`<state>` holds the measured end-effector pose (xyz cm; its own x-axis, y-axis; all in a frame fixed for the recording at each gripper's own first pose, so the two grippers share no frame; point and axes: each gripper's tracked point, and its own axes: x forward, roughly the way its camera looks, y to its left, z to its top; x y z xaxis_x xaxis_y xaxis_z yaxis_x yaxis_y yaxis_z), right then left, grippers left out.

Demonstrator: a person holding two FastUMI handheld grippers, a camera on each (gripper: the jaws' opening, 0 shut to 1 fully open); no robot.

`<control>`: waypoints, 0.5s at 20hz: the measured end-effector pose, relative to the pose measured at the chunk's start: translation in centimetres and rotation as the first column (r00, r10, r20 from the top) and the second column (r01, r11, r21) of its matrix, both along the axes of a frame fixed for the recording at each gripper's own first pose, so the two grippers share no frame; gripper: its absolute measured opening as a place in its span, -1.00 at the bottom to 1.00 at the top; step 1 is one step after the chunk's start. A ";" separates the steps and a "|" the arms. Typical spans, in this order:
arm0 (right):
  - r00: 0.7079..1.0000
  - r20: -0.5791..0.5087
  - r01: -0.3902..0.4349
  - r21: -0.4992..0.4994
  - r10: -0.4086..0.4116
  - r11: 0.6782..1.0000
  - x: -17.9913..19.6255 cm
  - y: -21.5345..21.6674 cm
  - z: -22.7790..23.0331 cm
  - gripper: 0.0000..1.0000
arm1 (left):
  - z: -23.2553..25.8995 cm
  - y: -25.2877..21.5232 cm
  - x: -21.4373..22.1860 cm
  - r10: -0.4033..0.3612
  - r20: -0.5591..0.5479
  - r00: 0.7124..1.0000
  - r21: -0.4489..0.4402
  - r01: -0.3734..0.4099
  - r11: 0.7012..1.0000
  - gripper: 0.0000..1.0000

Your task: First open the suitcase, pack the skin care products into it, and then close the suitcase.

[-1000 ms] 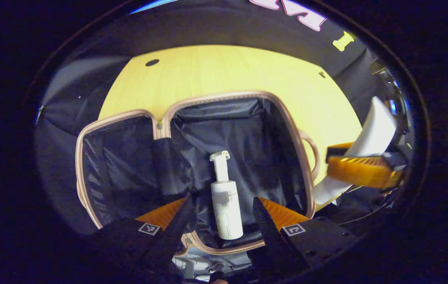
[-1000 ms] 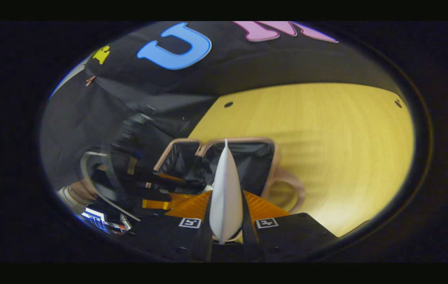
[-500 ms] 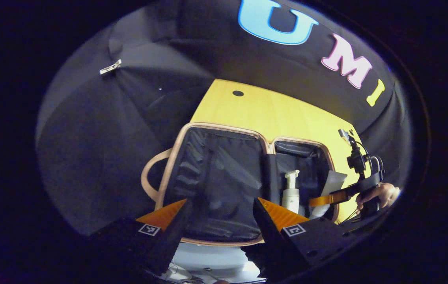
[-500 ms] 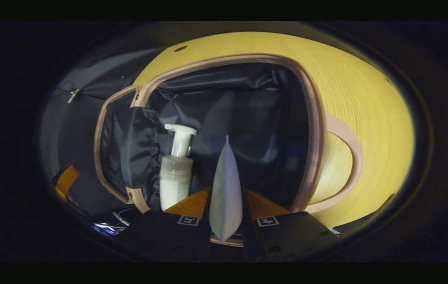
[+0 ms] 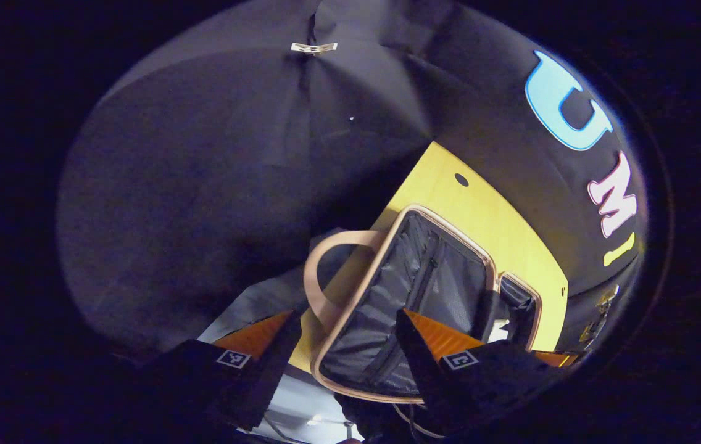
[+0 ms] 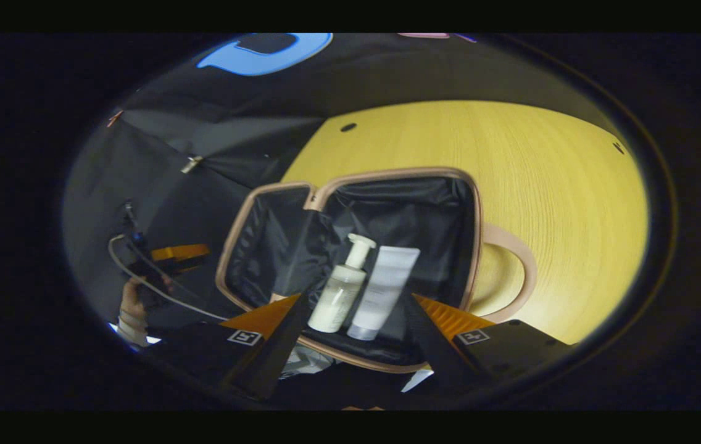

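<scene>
My right tongs (image 6: pixel 350 342) stood spread and empty just above the near rim of the open suitcase (image 6: pixel 477 246). Beyond them the pump bottle (image 6: pixel 339 290) and the tube (image 6: pixel 384 290) lay side by side in the right half, touching or nearly so. My left tongs (image 5: pixel 338 351) were spread too, holding nothing, over the lid half's (image 5: pixel 412 308) near corner, by its handle (image 5: pixel 319 271). The worktop (image 6: pixel 511 172) stretched bare behind. I judged opening and packing done, with only closing left. Half a second earlier the right tongs pinched that tube; they had since released it, and the left had swung further left.
</scene>
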<state>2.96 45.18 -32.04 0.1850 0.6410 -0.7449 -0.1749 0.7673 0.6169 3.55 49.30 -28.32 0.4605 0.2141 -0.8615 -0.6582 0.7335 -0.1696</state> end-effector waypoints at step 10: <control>0.987 0.074 0.142 -0.005 -0.141 0.990 2.2 -5.8 3.1 0.95 | -9.4 6.5 1.3 0.092 -0.234 0.968 -0.077 -0.113 0.991 0.94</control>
<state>5.17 39.33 -28.90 0.3276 0.5968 -0.7325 -0.1089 0.7940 0.5981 4.90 55.82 -37.77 0.2277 0.1671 -0.9593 -0.7582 0.6486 -0.0670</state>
